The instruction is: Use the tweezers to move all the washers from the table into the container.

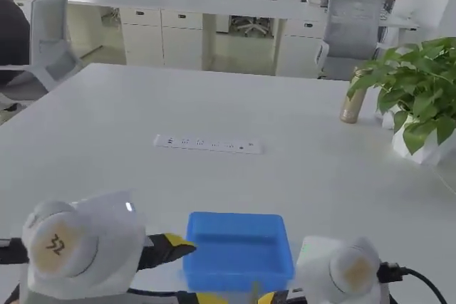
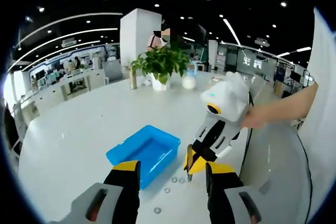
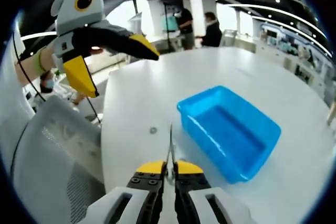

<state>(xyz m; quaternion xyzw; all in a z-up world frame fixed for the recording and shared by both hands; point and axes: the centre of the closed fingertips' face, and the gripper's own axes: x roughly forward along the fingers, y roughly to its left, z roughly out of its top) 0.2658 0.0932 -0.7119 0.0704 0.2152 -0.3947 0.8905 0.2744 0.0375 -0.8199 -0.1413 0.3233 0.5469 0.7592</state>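
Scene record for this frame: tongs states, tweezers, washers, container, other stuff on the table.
left tongs: open, holding nothing
right tongs: shut on tweezers
tweezers: tips point toward one of the washers; contact cannot be told
washers: several loose on the table, beside the container
container: blue, open top, nothing visible inside
other: power strip, plant and bottle farther back on the table
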